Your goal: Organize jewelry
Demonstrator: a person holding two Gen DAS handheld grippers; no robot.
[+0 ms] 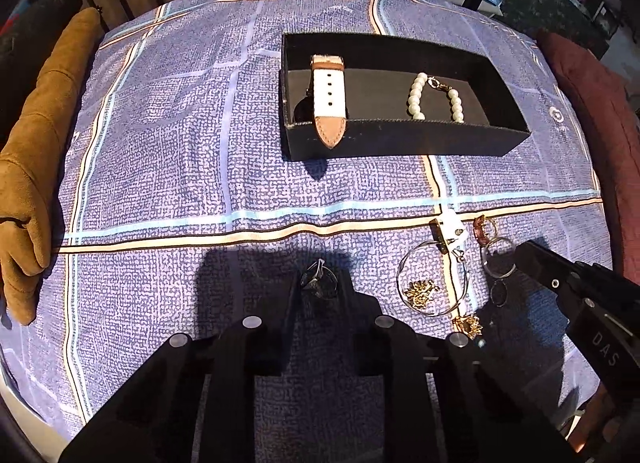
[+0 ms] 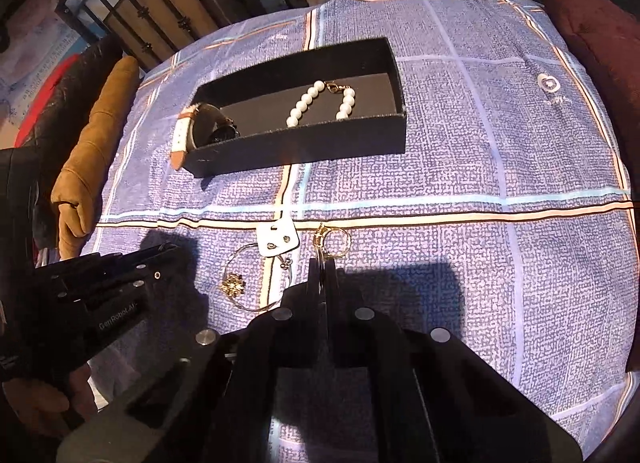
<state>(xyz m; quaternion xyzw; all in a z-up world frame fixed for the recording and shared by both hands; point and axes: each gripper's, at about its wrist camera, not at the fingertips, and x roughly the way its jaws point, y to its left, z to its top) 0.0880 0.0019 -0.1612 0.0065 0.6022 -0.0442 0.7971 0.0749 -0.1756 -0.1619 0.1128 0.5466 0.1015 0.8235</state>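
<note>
Closest to the left wrist camera, the left gripper (image 1: 320, 283) had its fingers (image 1: 294, 305) pressed on a small silver ring (image 1: 318, 281) at the tips. The right gripper (image 2: 322, 275) had its fingers (image 2: 332, 291) closed together on a thin clear hoop (image 2: 321, 283), seen edge-on between the tips. Both were low over the blue checked cloth (image 1: 180, 143).

At 12 o'clock from the left gripper stood one black box (image 1: 400, 141), open on top. In it lay one watch (image 1: 329, 99), whose white and brown strap hung over the near wall, and one pearl bracelet (image 1: 436, 97) to the watch's 3 o'clock. The box floor between the two was bare, and the right part of the box as well.

The loose jewelry lay at 2 o'clock from the left gripper, near the pale stripe of the cloth: one white earring card (image 1: 454, 227), one gold ring (image 2: 334, 241), one large wire hoop (image 1: 432, 281) with a gold leaf charm (image 1: 420, 291) inside it, one second gold charm (image 1: 466, 325) just outside the hoop, and two small plain rings (image 1: 498, 261) touching the right gripper's tip.

Wide free cloth stretched between the box and this group, and also at 9 o'clock up to one tan cushion (image 1: 36, 167). One dark red cushion (image 1: 592, 103) lay along the cloth edge at 3 o'clock. Black iron railings (image 2: 160, 3) stood behind the far edge.
</note>
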